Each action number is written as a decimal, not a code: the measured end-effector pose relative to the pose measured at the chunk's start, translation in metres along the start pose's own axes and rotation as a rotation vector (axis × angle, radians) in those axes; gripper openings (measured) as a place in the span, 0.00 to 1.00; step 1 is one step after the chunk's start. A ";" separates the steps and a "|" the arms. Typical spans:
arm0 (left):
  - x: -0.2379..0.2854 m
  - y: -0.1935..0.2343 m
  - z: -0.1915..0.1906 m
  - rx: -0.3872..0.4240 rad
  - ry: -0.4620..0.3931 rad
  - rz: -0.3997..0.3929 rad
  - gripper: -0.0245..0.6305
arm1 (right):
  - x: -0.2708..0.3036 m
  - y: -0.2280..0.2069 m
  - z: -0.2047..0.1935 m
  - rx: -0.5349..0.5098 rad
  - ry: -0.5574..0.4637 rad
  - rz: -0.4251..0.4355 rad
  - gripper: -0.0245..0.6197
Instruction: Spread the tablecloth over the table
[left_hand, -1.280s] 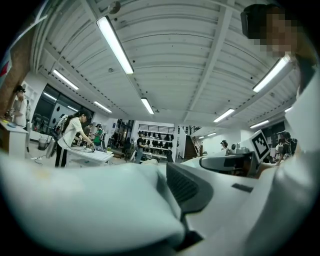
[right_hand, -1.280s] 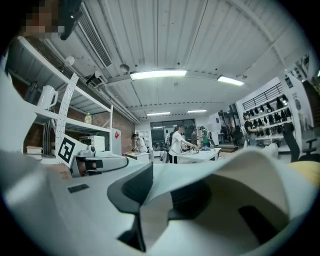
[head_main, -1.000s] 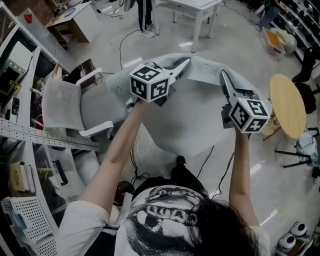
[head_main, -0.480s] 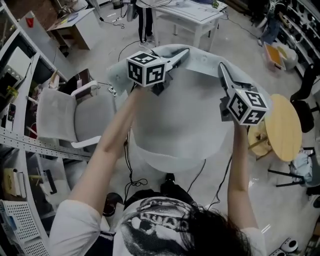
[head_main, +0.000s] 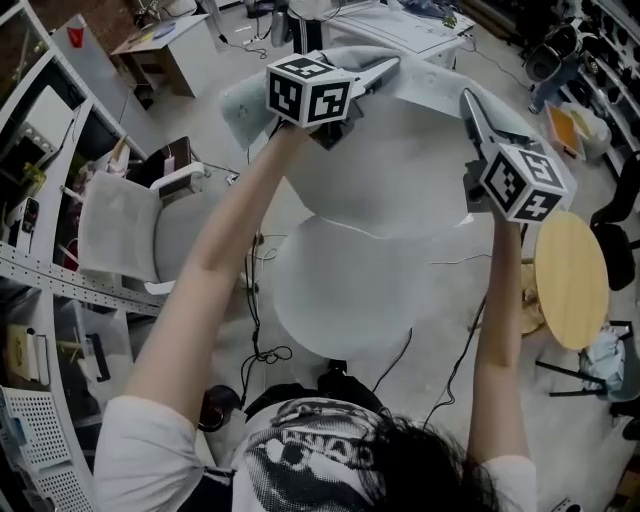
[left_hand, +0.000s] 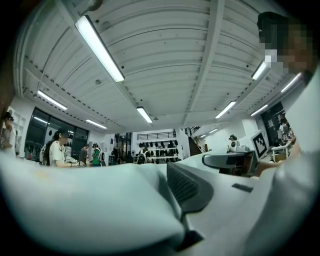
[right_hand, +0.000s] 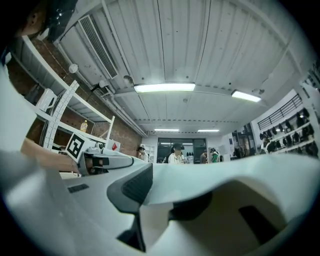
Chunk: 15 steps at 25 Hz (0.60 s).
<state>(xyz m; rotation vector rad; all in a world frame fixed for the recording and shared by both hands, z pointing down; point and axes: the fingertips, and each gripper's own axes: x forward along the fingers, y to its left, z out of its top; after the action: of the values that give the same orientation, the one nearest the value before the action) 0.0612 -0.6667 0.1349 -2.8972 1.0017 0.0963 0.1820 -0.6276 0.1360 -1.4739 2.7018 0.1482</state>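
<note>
I, the left gripper (left_hand: 170, 172), pinch the pale tablecloth (left_hand: 90, 200). It drapes over my left jaw and leaves my dark ribbed right pad (left_hand: 186, 186) bare. To the right, the right gripper (left_hand: 226, 160) sits at the cloth's edge. People (left_hand: 59, 149) stand far left under ceiling lights (left_hand: 100, 47).

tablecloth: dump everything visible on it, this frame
The tablecloth is a plain, pale grey-white sheet of thin, soft-looking fabric. It hangs in the air in front of the person and lies on no table. It is held by its top edge, with the left gripper shut on one spot and the right gripper on another. Below them it drapes loosely, with a crease across the middle and a rounded lower edge above the floor. Both gripper views show cloth pinched between the jaws.
</note>
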 end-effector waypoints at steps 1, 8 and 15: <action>0.002 0.003 0.003 0.001 0.000 -0.001 0.16 | 0.003 -0.001 0.004 -0.012 -0.003 0.003 0.18; 0.003 0.007 -0.003 -0.006 -0.006 0.006 0.16 | 0.007 0.000 -0.001 -0.052 0.004 0.026 0.19; -0.012 -0.002 -0.059 -0.083 0.058 0.015 0.16 | -0.004 0.012 -0.052 -0.029 0.086 0.044 0.19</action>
<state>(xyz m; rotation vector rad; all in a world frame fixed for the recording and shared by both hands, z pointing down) 0.0550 -0.6637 0.1945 -2.9836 1.0540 0.0567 0.1736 -0.6238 0.1883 -1.4622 2.8121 0.1295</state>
